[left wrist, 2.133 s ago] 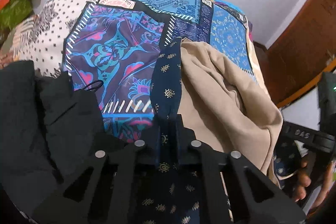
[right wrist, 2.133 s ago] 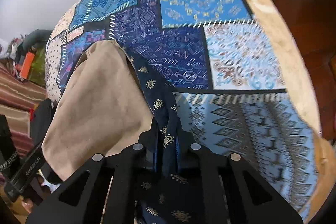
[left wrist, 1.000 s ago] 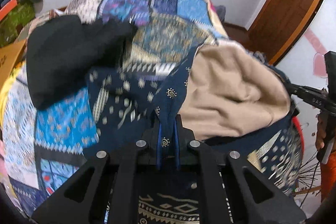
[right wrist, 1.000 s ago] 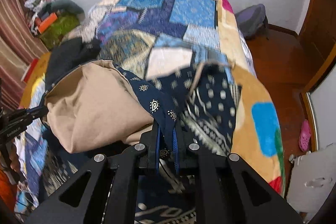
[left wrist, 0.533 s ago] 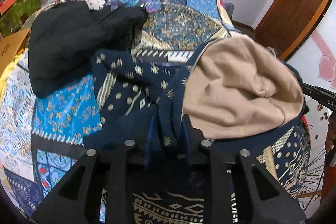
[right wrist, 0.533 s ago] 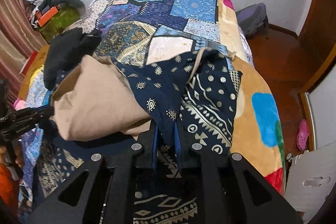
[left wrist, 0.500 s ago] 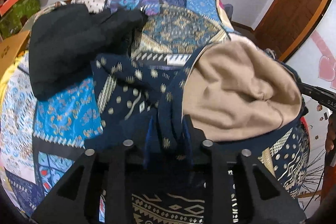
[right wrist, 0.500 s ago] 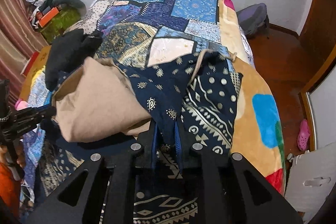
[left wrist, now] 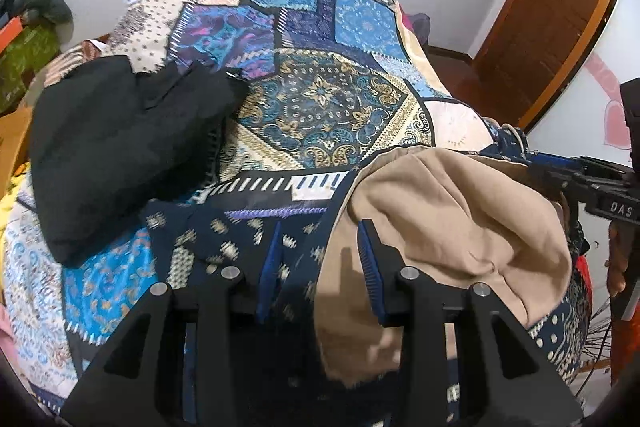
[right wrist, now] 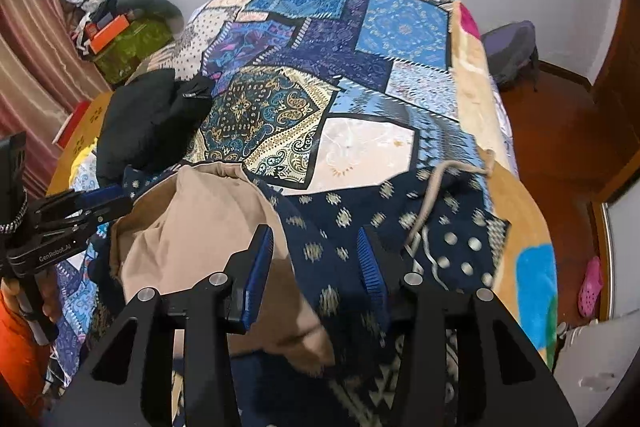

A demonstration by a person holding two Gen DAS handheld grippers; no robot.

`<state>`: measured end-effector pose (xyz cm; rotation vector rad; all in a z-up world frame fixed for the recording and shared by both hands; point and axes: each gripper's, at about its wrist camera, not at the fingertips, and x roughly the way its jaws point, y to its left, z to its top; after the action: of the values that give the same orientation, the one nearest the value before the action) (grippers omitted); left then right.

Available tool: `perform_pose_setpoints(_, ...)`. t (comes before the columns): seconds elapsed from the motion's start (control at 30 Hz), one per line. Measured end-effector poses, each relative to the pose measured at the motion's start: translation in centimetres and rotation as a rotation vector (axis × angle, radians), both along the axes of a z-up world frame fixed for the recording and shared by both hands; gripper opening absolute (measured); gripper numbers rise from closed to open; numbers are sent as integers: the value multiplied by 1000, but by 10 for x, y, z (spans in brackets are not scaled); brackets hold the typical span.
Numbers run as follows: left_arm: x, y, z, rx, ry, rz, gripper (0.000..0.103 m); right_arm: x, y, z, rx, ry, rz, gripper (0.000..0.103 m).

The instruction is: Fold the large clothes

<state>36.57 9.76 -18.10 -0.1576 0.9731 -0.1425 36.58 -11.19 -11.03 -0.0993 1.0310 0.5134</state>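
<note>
A large navy patterned garment (right wrist: 344, 223) with a beige lining (right wrist: 200, 227) lies bunched at the near end of the bed; it also shows in the left wrist view (left wrist: 224, 239), lining (left wrist: 448, 211) turned out. My left gripper (left wrist: 320, 231) is open above the navy edge, holding nothing. My right gripper (right wrist: 316, 239) is open above the garment, empty. A beige drawstring (right wrist: 436, 183) trails across the navy cloth.
The bed carries a blue patchwork quilt (right wrist: 316, 59). A black garment (left wrist: 120, 147) lies heaped on the left of the bed, also in the right wrist view (right wrist: 148, 123). A wooden door (left wrist: 548, 27) stands at the right. Clutter (right wrist: 120, 35) sits beside the bed's far left.
Both grippers were shut on the navy garment's edge and have opened, letting it drop onto the bed. The garment was drawn from the far end towards the near end.
</note>
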Motion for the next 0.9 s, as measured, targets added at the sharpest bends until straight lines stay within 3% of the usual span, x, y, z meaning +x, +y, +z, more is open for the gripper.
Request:
perform_pose_setpoints(0.2,23,-8,-22,-4,45,-16,38,17,10,-23,-6,59,20,40)
perform_pose_setpoints(0.33,30,-8,-34,-22,61,-8,38,20,11,-30,1,51,17,40)
perform_pose_setpoints(0.4,29,-8,-35,-43,63,-9,30,20,11,-30,10,49,13,39)
perform_pose_setpoints(0.47,27,-9,-34,-51,68,-14,12,18,10,-28,14,35,9,25)
perform_pose_setpoints(0.6,16,-12,-21,-78,56,-32,7,11,9,-21,21,27,14,12)
perform_pose_setpoints(0.9,-40,-24,42,-101,-60,-66,7,-35,-4,27,76,-78,4,10)
